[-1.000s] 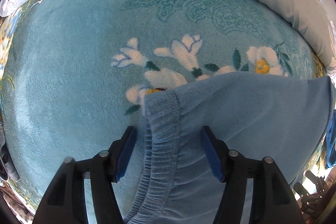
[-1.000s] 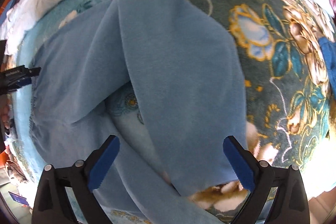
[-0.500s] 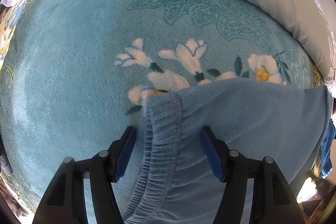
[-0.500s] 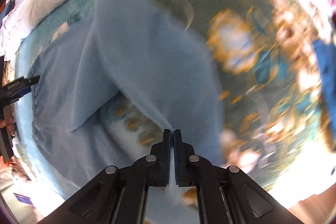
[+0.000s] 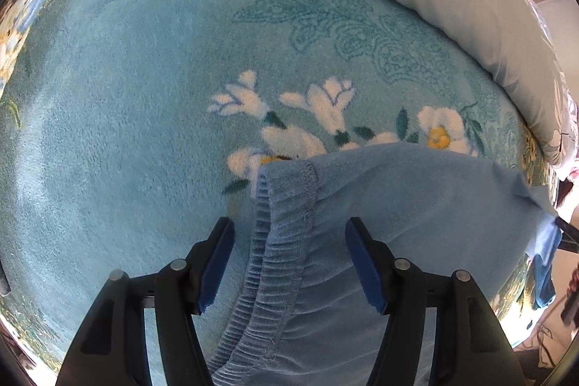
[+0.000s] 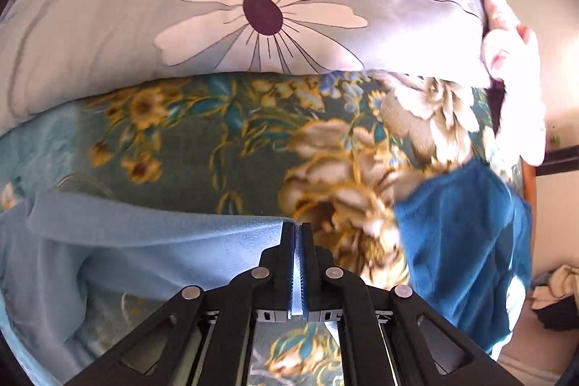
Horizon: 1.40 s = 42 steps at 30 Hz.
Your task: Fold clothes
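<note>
1. Blanket (image 5: 126, 132): fills most of the left view, plain teal at left, white flowers mid-frame. In the right view it runs as a dark floral band across the middle. Lots of bare room at left and top of the left view for laying cloth.
2. Pillow (image 6: 181, 35): pale, big daisy print, across the top of the right view; also rims the top and right of the left view. It bounds the far side, so a wide swing could drag cloth onto it.
3. Pants (image 5: 398, 223): light blue fleece, lower right of the left view, waistband (image 5: 278, 241) running up from bottom centre. In the right view the fabric stretches from lower left to centre.
4. Dark blue cloth (image 6: 463, 241): right side of the right view, near the bed edge. Risk: the pulled pants snag or sweep it.
5. Left gripper (image 5: 289, 259): jaws wide apart, straddling the waistband, gripping nothing. Risk: with the waist unpinned, a pull from the other end slides the whole garment and skews the fold.
6. Right gripper (image 6: 297, 234): jaws closed, pinching a pants edge, probably a leg hem; blurred. Thin bite, so it could slip out.
</note>
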### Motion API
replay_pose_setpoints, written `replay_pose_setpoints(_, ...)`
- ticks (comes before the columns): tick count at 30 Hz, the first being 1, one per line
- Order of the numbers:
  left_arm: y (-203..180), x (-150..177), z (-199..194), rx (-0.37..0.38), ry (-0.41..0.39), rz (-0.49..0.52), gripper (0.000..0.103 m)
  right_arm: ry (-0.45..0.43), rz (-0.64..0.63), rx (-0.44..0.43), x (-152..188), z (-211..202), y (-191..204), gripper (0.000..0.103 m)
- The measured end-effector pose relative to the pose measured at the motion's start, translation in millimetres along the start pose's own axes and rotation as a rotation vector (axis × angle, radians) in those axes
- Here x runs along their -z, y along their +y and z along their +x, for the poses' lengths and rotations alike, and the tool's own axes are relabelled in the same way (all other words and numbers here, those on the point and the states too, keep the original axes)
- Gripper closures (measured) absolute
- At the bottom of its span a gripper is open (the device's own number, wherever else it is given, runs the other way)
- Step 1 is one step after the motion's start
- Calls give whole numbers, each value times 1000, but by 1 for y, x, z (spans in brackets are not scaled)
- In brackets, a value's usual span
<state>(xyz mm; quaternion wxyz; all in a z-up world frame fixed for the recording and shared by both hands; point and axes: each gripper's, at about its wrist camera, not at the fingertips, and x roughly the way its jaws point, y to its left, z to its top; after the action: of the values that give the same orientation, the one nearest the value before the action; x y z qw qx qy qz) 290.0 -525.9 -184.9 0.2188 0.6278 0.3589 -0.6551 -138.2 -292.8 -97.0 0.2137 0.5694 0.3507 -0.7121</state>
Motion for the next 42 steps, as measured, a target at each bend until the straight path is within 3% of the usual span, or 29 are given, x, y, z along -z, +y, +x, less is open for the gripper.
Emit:
replay_pose_setpoints(8, -8, -8, 6, 18, 25, -35, 48, 66, -105, 74, -29, 37, 31, 99)
replay_pose_setpoints(11, -12, -10, 7, 21, 23, -35, 51, 46, -130, 86, -30, 33, 36, 97)
replay_pose_setpoints(12, -13, -10, 8, 21, 23, -32, 51, 36, -138, 89, -30, 31, 37, 93)
replay_pose_setpoints(13, -14, -10, 9, 19, 25, -29, 51, 17, -142, 89, -30, 24, 37, 76)
replay_pose_setpoints(14, -14, -10, 10, 19, 26, -25, 51, -4, -141, 83, -29, 17, 37, 51)
replay_pose_setpoints(15, -15, -11, 11, 18, 28, -22, 52, -22, -138, 72, -27, 10, 36, 41)
replay_pose_setpoints(16, -16, -11, 12, 15, 30, -20, 52, -39, -135, 62, -24, 2, 36, 35)
replay_pose_setpoints(21, -25, -12, 17, -24, 31, -6, 56, -100, -99, -15, -4, -33, 34, 31)
replay_pose_setpoints(23, -30, -12, 19, -45, 28, -3, 58, -143, -82, -57, 9, -49, 37, 18)
replay_pose_setpoints(28, -41, -13, 19, -34, -1, -61, 69, -183, -56, -139, 50, -93, 56, 0)
replay_pose_setpoints(33, -55, -11, 12, 5, -40, -15, 81, -184, -75, -192, 85, -132, 77, 0)
replay_pose_setpoints(40, -100, -7, -13, 27, -132, -29, 83, -129, -124, -214, 145, -162, 100, 0)
replay_pose_setpoints(42, -96, -6, -22, 4, -173, -14, 85, -106, -120, -211, 159, -164, 104, 0)
